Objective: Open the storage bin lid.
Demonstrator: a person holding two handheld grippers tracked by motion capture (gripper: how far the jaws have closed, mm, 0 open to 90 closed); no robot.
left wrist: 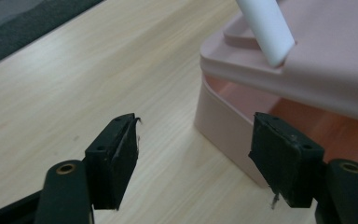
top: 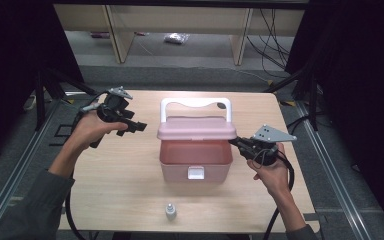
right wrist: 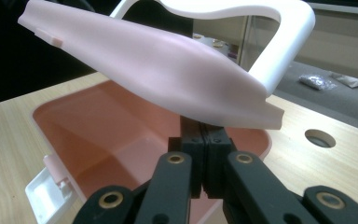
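Pink box (top: 195, 160) sits mid-table (top: 130, 190), lid (top: 196, 128) raised about halfway, white handle (top: 195, 104) up behind it. Right gripper (top: 236, 143): jaws pressed together under the lid's right edge, propping it up. Left gripper (top: 139, 126): jaws wide with nothing between them, off the box's left side, just apart from it. Small bottle (top: 170, 210) stands near the front table edge.

hidden: right tongs (right wrist: 204, 122) tips under lid (right wrist: 168, 70) | bottle (top: 170, 211) label: perhaps too small
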